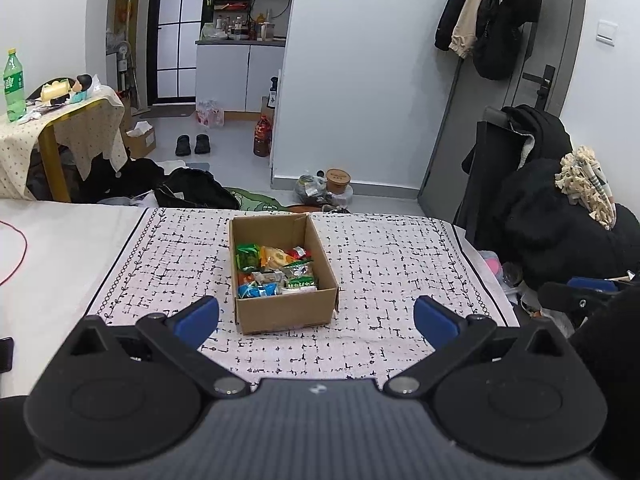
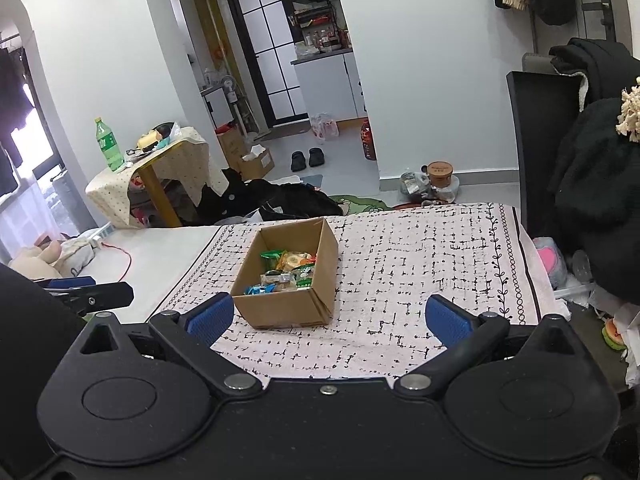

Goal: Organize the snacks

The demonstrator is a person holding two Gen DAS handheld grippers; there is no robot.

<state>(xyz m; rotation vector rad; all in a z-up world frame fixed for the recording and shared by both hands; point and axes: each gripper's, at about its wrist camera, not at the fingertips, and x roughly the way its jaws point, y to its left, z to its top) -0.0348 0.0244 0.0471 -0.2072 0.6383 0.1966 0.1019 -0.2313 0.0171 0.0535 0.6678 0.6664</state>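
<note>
While the cardboard box (image 1: 280, 276) of snacks (image 1: 276, 270) is sitting on the patterned cloth (image 1: 400, 264), left claw (image 1: 316, 318) and right claw (image 2: 329, 316) are hovering spread, empty.

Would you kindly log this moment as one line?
left gripper: open, empty | right gripper: open, empty | snack packets: inside cardboard box | box: on patterned cloth

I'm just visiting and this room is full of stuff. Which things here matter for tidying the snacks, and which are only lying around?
For the job:
- cardboard box
- snack packets inside it
- left gripper, open
- right gripper, open

Just lying about:
- green bottle
- slippers
- hanging coats
- red cable
</note>
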